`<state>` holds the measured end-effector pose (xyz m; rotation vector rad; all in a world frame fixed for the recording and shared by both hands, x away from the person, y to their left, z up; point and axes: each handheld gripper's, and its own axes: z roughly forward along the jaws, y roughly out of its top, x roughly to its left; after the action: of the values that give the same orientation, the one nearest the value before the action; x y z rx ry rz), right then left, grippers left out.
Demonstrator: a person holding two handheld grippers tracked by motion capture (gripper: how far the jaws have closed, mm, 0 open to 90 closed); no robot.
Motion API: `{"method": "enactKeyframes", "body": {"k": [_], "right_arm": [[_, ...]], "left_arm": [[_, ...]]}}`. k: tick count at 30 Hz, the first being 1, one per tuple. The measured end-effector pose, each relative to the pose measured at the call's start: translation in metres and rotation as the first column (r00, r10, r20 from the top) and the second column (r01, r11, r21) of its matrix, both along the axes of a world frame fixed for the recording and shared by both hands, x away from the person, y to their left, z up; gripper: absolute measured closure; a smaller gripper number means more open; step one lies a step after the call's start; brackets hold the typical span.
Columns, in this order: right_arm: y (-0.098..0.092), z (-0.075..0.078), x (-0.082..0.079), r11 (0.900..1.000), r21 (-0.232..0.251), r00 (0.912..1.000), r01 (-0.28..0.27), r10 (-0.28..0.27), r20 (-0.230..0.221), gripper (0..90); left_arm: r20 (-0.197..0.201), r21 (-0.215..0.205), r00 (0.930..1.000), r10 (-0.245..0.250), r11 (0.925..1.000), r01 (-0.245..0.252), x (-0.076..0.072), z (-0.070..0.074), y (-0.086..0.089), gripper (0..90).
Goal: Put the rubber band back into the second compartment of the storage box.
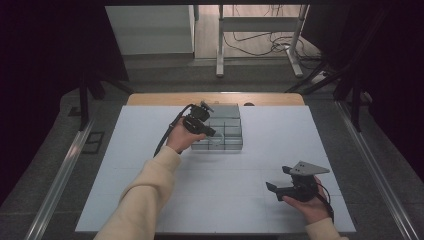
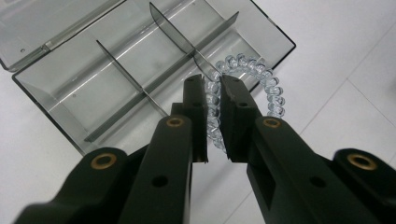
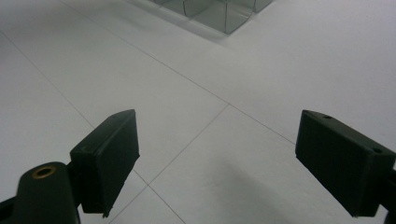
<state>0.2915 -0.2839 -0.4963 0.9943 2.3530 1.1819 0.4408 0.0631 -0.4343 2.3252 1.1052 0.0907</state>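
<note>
High view: left gripper (image 1: 212, 134) at the grey divided box (image 1: 230, 120), right gripper (image 1: 277, 179) well apart over the white table (image 1: 250, 200); left gripper view: jaws pinching a clear beaded bracelet (image 2: 268, 84) above the box's corner compartment; right gripper view: jaws spread wide, holding nothing.

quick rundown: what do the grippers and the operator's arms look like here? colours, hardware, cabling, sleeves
Both grippers are black with two flat, blocky jaws; brass-coloured bushings sit at the linkage pivots. The left gripper trails a black cable. The right gripper carries a grey three-cornered plate on top and has a black cable by the wrist. The person wears cream long sleeves.
</note>
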Motion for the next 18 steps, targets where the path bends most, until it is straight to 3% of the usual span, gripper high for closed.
{"method": "enactKeyframes", "body": {"k": [18], "right_arm": [[-0.001,0.000,0.000,1.000,0.005,1.0000,0.003,-0.003,0.004,13.9]], "left_arm": [[0.011,-0.015,0.9981,0.060,0.9981,-0.060,0.024,0.001,-0.001,81.8]]}}
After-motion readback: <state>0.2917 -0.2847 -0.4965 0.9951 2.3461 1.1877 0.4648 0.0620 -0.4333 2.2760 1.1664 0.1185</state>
